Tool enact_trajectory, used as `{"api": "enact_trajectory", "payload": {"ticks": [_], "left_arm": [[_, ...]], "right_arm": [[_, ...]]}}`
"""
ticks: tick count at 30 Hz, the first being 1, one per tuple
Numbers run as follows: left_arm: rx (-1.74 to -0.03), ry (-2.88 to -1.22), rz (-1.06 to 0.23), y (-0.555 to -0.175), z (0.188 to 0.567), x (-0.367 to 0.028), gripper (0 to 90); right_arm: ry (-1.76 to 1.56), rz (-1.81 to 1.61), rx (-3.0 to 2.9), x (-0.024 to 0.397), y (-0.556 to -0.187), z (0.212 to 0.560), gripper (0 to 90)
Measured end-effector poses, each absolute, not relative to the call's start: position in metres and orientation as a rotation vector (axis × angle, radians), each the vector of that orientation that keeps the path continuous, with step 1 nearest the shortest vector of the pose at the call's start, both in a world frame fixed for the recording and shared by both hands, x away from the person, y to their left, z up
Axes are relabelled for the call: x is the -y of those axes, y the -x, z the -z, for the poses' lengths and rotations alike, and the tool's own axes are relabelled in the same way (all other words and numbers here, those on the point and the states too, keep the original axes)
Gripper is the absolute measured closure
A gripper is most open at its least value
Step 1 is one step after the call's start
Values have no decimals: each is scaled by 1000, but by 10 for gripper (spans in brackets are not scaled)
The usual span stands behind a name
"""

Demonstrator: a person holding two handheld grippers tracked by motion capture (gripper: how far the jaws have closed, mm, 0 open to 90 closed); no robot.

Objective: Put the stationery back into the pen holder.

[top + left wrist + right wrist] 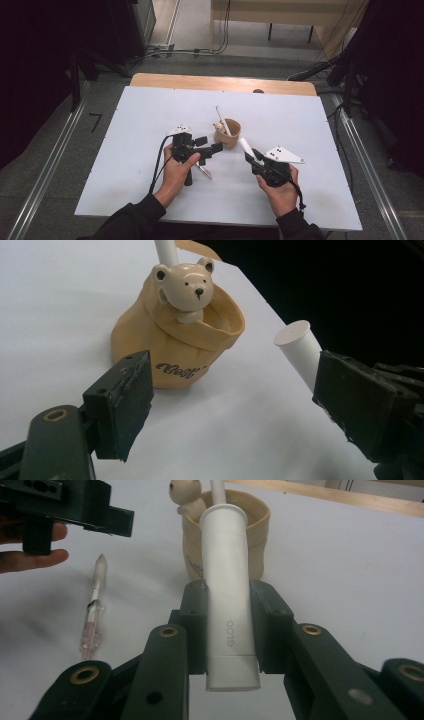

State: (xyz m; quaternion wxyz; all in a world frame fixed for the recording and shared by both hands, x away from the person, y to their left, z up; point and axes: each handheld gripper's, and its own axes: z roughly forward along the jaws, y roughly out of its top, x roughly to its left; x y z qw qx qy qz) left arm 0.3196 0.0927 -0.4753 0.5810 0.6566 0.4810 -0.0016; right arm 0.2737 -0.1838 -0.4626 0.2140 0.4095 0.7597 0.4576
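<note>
Right gripper [227, 625] is clamped on a white glue stick [226, 590], marked "GLOO", with both pads pressing its lower barrel and the capped end aimed toward the tan bear-shaped pen holder [227, 535]. In the high view, you can see the holder [228, 132] standing near the middle of the white table mat [150, 115], the glue stick [246, 148] tilted just to its near right, and a white pen [222, 119] already leaning out of the cup. Judge the step in hand as dropping the stick into that cup. Raise the capped end above the rim before advancing, bring the barrel closer to upright over the opening, and release only when the tip is inside the wall; the cup looks light and could tip if you push its rim sideways. Enter on the right half of the opening, away from the bear head [186, 284] and the standing pen. Left gripper [230, 390] stands open and empty, jaws either side of the holder's near face without touching; you can use it to steady the cup. A pink-tipped pen [94, 612] lies on the mat near the left hand [176, 170]; do not sweep it. Open mat lies on the far and right sides, and every edge is well apart from the work.
</note>
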Motion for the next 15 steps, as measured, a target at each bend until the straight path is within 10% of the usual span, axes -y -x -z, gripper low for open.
{"api": "enact_trajectory", "payload": {"ticks": [15], "left_arm": [[-1116,-1516,71,-326,474,-79,202]], "right_arm": [[-1082,-1297,-2148,164,-277,462,687]]}}
